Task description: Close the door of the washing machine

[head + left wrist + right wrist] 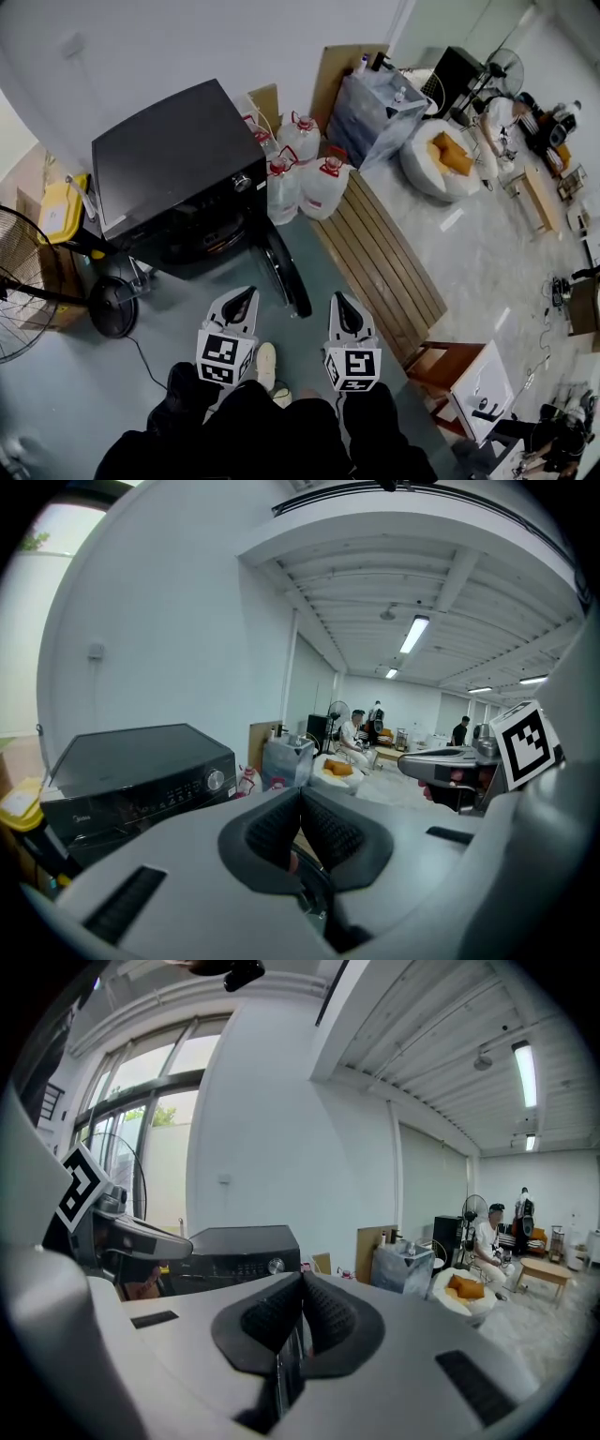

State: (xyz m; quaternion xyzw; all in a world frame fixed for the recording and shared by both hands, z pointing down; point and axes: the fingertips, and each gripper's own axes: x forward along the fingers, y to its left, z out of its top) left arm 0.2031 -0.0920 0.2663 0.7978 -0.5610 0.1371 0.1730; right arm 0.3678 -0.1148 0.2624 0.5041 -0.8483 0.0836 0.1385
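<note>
The black, front-loading washing machine [169, 159] stands against the wall, at about eleven o'clock from the grippers in the head view. Its round, dark door [289, 272] hangs wide open and is seen nearly edge-on, at twelve o'clock from the left gripper [246, 293]. Left gripper and right gripper [338, 300] each have their jaws pressed together on nothing, clear of the door.
</note>
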